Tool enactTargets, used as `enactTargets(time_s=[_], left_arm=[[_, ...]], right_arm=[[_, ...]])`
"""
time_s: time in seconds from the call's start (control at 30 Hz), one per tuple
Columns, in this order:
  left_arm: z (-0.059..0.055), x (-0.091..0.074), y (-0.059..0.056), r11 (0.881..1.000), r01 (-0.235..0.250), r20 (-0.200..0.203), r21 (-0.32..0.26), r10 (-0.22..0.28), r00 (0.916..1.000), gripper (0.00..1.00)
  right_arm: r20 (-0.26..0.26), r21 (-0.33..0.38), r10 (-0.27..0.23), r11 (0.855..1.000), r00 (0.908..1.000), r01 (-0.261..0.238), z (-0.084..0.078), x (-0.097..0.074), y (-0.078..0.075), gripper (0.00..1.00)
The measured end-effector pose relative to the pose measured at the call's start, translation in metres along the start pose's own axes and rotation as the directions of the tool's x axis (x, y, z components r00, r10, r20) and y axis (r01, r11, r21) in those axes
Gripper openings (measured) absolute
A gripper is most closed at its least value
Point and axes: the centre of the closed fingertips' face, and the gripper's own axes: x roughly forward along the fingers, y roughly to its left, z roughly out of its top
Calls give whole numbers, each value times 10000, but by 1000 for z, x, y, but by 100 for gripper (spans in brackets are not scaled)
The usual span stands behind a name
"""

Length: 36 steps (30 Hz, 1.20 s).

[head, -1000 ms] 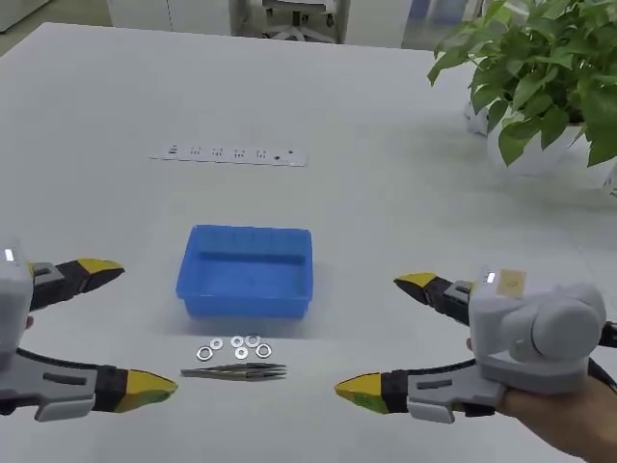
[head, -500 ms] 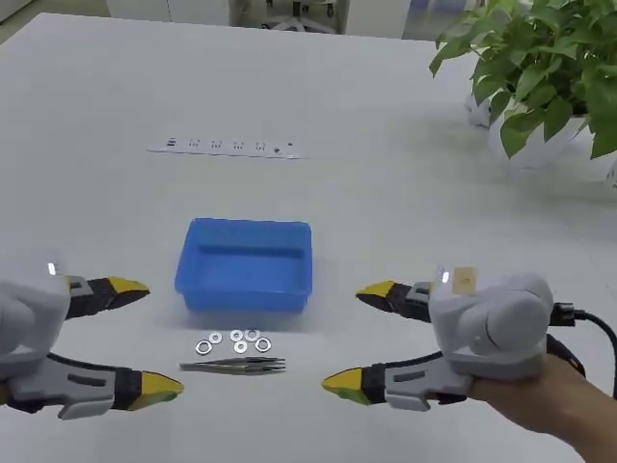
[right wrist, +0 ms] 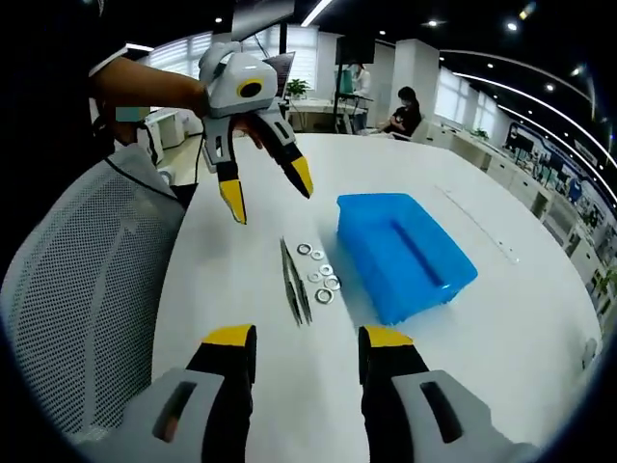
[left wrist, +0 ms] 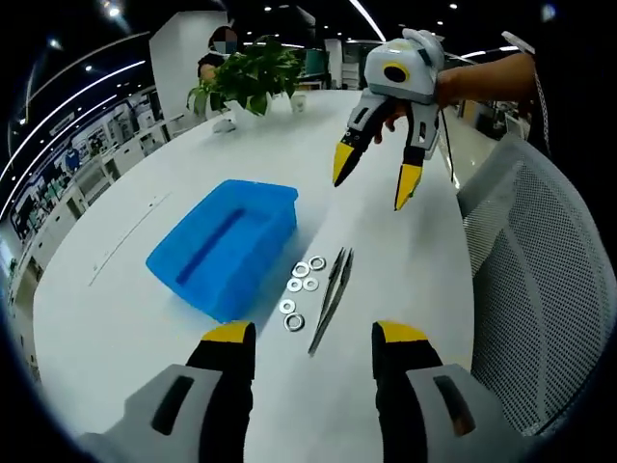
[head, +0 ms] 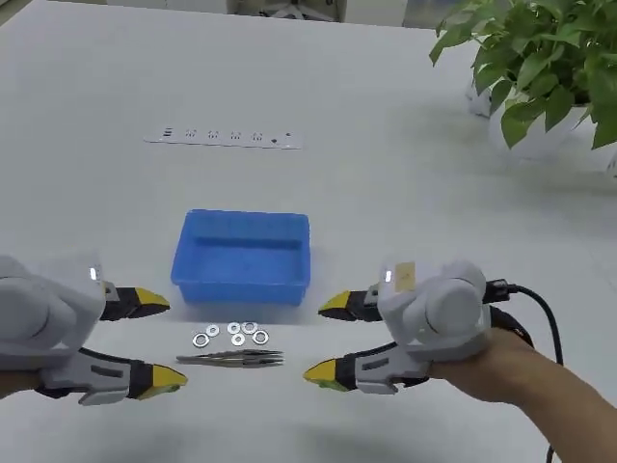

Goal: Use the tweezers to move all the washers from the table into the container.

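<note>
Several small silver washers (head: 229,334) (left wrist: 301,285) (right wrist: 319,279) lie in a cluster on the white table, just in front of the blue container (head: 242,254) (left wrist: 224,244) (right wrist: 405,251). Metal tweezers (head: 230,358) (left wrist: 331,298) (right wrist: 294,280) lie flat beside the washers on the near side. My left gripper (head: 160,342) (left wrist: 313,340) is open to the left of the tweezers, and my right gripper (head: 328,340) (right wrist: 299,341) is open to their right. Neither gripper touches anything. The container looks empty.
A white power strip (head: 222,139) lies farther back on the table. A potted green plant (head: 540,68) stands at the far right. A mesh chair back (left wrist: 545,289) (right wrist: 82,289) is by the table's near edge. People sit in the background of the office.
Both grippers have come inward toward the tweezers and washers, the right one most. The head view has tilted slightly; tweezers, washers and container lie as before.
</note>
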Motion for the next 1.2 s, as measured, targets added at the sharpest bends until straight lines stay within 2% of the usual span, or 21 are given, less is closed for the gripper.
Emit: enactTargets(time_s=[0.1,0.27,0.43,0.6,0.8,1.03,1.2], left_arm=[[-4,5,-1,9998,209,-191,67,-207,9996,44],[-10,13,-1,9985,453,-520,305,-437,9977,39],[-19,20,-2,9950,759,-1018,644,-692,9924,33],[-27,27,-1,9918,1032,-1294,754,-929,9872,28],[-32,32,-2,9878,1269,-1601,905,-1113,9808,25],[-35,37,-4,9839,1524,-1810,934,-1337,9744,17],[-33,40,-1,9834,1546,-1756,946,-1363,9750,9]], right_arm=[[-100,-135,189,9997,9998,-190,0,7,0,39],[-149,-250,441,9987,9989,-445,2,19,0,34],[-273,-414,755,9962,9968,-766,2,31,2,32],[-476,-668,1093,9914,9929,-1124,2,41,7,29],[-686,-779,1327,9874,9888,-1379,0,52,8,25],[-882,-858,1537,9832,9842,-1612,-3,63,8,20],[-1003,-973,1565,9813,9826,-1663,-4,70,9,18]])
